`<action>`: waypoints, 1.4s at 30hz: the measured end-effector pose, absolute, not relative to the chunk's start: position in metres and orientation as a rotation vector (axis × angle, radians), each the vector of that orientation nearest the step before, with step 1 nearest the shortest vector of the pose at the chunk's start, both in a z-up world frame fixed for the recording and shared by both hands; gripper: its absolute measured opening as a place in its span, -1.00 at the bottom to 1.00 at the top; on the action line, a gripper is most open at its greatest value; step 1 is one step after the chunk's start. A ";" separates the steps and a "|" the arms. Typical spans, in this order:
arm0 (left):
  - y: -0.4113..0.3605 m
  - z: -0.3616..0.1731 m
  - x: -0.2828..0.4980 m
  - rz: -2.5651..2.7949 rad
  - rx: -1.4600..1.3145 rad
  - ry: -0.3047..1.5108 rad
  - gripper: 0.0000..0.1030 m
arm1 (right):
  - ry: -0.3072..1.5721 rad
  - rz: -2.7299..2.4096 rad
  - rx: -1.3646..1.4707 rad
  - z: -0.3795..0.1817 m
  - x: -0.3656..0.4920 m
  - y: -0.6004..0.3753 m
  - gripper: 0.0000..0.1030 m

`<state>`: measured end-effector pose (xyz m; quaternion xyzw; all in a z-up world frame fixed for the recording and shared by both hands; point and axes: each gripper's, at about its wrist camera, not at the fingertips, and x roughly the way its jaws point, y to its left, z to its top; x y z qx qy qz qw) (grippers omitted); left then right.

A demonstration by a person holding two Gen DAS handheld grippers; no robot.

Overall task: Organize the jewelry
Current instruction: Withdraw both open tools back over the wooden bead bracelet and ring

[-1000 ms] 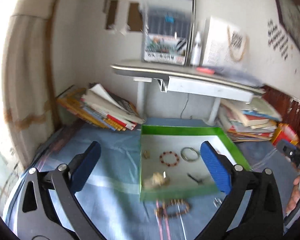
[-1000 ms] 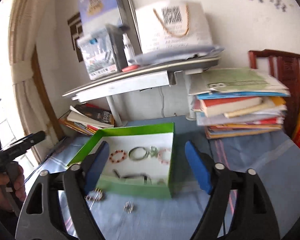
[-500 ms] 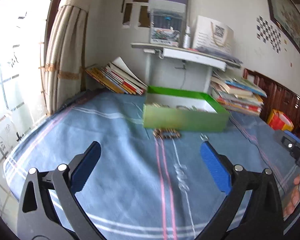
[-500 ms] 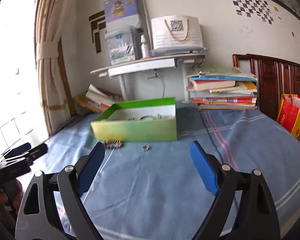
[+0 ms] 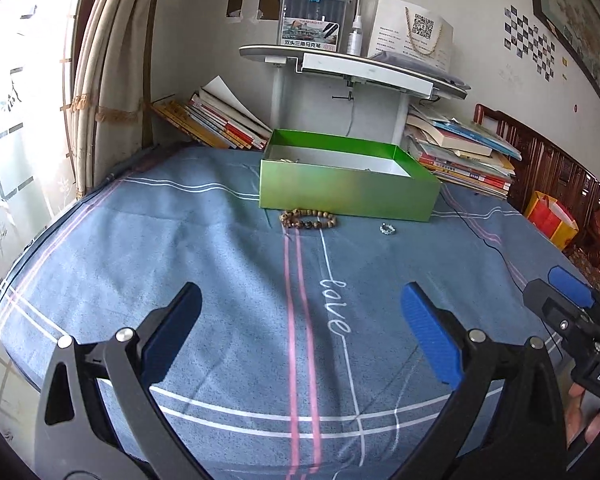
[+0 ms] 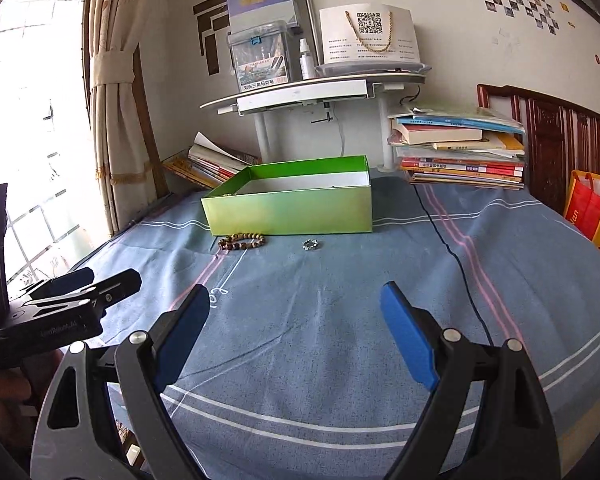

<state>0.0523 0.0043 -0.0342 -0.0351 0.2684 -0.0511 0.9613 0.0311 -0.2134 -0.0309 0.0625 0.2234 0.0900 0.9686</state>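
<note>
A green box [image 5: 348,194] [image 6: 292,210] stands open at the far side of a blue bedsheet [image 5: 228,280]; its contents are hidden behind the near wall. In front of it lie a brown bead bracelet [image 5: 309,219] [image 6: 242,241] and a small silver ring [image 5: 388,229] [image 6: 310,244]. My left gripper [image 5: 300,322] is open over the near part of the sheet, well short of the jewelry, nothing between its blue pads. My right gripper [image 6: 296,320] is also open and empty, equally far back. Each gripper shows at the edge of the other's view.
A white shelf [image 5: 352,66] with a clear case and a paper bag stands behind the box. Book stacks [image 6: 460,152] [image 5: 216,120] flank it. A curtain [image 6: 112,92] and window are left, a wooden bedframe [image 6: 556,148] and orange bag [image 6: 592,208] right. A black cable [image 6: 456,260] crosses the sheet.
Both grippers have pulled back and dropped from just above the green box to the near part of the bed; the box's inside is no longer seen. Both stayed open.
</note>
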 end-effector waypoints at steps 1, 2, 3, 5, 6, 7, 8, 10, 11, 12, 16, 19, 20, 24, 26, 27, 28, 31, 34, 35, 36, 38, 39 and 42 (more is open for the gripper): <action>0.004 -0.034 0.052 -0.104 -0.068 0.544 0.91 | 0.451 0.181 0.131 -0.031 0.031 -0.214 0.66; 0.003 -0.034 0.052 -0.106 -0.064 0.544 0.91 | 0.452 0.180 0.132 -0.031 0.031 -0.215 0.66; 0.002 -0.034 0.052 -0.107 -0.062 0.544 0.91 | 0.453 0.180 0.133 -0.031 0.031 -0.215 0.66; 0.001 -0.034 0.052 -0.106 -0.061 0.545 0.91 | 0.455 0.179 0.135 -0.032 0.032 -0.215 0.66; 0.002 -0.034 0.052 -0.107 -0.062 0.544 0.91 | 0.456 0.180 0.136 -0.032 0.032 -0.216 0.66; 0.002 -0.034 0.053 -0.106 -0.062 0.545 0.91 | 0.455 0.181 0.137 -0.032 0.032 -0.216 0.66; 0.001 -0.034 0.053 -0.105 -0.062 0.546 0.91 | 0.455 0.178 0.135 -0.032 0.032 -0.216 0.66; 0.001 -0.033 0.054 -0.107 -0.063 0.548 0.91 | 0.456 0.176 0.134 -0.033 0.033 -0.216 0.66; 0.000 -0.034 0.054 -0.107 -0.060 0.549 0.91 | 0.457 0.175 0.134 -0.032 0.033 -0.216 0.66; 0.001 -0.034 0.054 -0.105 -0.058 0.550 0.91 | 0.459 0.174 0.135 -0.032 0.033 -0.215 0.66; 0.000 -0.036 0.057 -0.110 -0.057 0.559 0.91 | 0.467 0.175 0.140 -0.033 0.035 -0.217 0.66; 0.001 -0.035 0.068 -0.106 -0.064 0.572 0.91 | 0.476 0.178 0.144 -0.035 0.036 -0.217 0.66; 0.002 -0.034 0.073 -0.100 -0.067 0.574 0.91 | 0.478 0.179 0.144 -0.036 0.037 -0.218 0.66; 0.007 -0.031 0.106 -0.062 -0.083 0.592 0.91 | 0.488 0.182 0.146 -0.039 0.041 -0.218 0.66; 0.007 -0.030 0.127 -0.039 -0.077 0.599 0.90 | 0.492 0.183 0.148 -0.040 0.043 -0.219 0.66; 0.007 -0.031 0.138 -0.032 -0.073 0.607 0.90 | 0.494 0.183 0.148 -0.041 0.044 -0.220 0.66; 0.006 -0.032 0.151 -0.026 -0.074 0.618 0.89 | 0.498 0.182 0.149 -0.042 0.045 -0.221 0.66; 0.005 -0.038 0.179 -0.023 -0.086 0.662 0.78 | 0.505 0.181 0.154 -0.044 0.049 -0.223 0.66; 0.004 -0.049 0.212 -0.014 -0.106 0.727 0.49 | 0.516 0.179 0.158 -0.047 0.054 -0.227 0.66; 0.003 -0.053 0.219 -0.011 -0.107 0.743 0.38 | 0.519 0.179 0.161 -0.047 0.055 -0.228 0.66; 0.002 -0.057 0.228 -0.006 -0.106 0.762 0.33 | 0.522 0.180 0.163 -0.049 0.057 -0.228 0.66; -0.001 -0.064 0.241 -0.002 -0.099 0.795 0.17 | 0.527 0.183 0.162 -0.050 0.060 -0.229 0.66; -0.003 -0.067 0.246 -0.002 -0.097 0.807 0.14 | 0.530 0.183 0.161 -0.051 0.062 -0.229 0.66; -0.005 -0.074 0.259 -0.001 -0.098 0.839 0.09 | 0.543 0.192 0.158 -0.052 0.070 -0.229 0.66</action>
